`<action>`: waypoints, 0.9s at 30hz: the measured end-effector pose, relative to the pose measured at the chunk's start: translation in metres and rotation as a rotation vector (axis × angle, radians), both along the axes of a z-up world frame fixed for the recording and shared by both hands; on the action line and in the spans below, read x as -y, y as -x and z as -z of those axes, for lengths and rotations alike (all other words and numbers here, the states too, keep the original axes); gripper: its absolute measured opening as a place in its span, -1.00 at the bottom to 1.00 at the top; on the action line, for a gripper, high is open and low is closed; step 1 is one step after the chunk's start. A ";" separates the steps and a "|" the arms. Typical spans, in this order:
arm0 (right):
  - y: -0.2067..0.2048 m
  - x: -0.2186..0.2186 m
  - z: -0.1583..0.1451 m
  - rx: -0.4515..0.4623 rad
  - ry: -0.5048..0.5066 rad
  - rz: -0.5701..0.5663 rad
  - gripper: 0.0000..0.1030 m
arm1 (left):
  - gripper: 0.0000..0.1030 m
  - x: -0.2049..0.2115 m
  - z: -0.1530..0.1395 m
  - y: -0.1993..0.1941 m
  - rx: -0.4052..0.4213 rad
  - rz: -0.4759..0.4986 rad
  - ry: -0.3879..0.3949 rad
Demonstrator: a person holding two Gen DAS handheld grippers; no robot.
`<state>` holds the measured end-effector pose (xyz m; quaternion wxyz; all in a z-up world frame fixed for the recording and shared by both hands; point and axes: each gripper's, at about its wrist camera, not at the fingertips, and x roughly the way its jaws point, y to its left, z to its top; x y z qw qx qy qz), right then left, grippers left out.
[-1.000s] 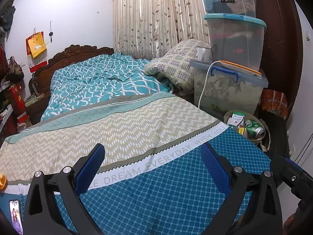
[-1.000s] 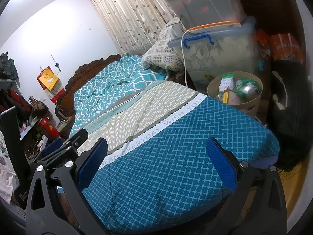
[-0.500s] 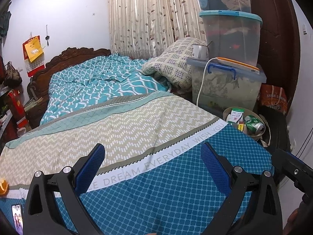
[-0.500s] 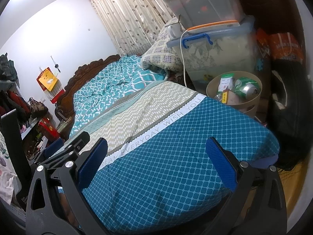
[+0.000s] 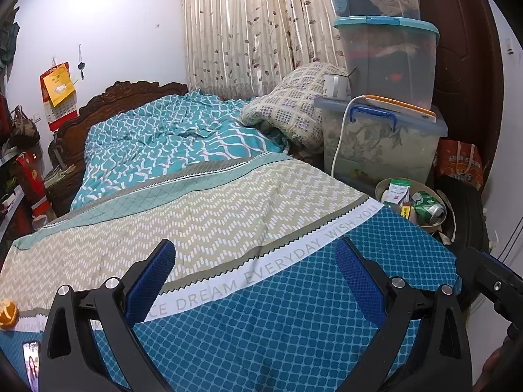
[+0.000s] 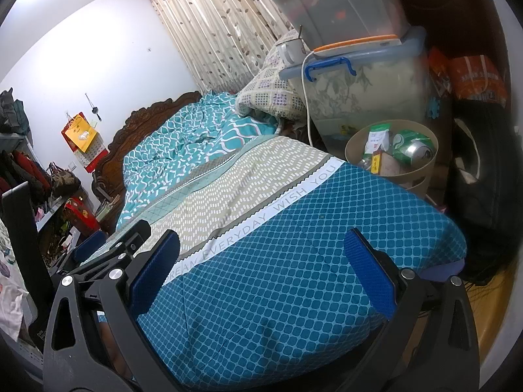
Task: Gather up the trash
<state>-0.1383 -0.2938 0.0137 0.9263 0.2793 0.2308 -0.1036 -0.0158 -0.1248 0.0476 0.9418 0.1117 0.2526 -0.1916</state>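
one patterned bed point(image 5: 228, 215), perhaps bin point(image 6: 421, 170) alongside

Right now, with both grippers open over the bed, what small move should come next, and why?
Probably swing the left gripper left toward the orange peel at the blanket's edge. It looks like the only loose scrap on the bed, both grippers are empty, and the bin beside the bed already holds a can.
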 end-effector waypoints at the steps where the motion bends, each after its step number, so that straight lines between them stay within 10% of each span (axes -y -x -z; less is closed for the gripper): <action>1: 0.000 0.000 0.000 0.000 -0.001 0.000 0.93 | 0.83 0.000 0.000 0.000 -0.002 -0.001 -0.001; 27: 0.002 0.000 0.002 0.002 -0.010 0.010 0.93 | 0.83 0.003 0.005 0.001 -0.007 0.007 -0.021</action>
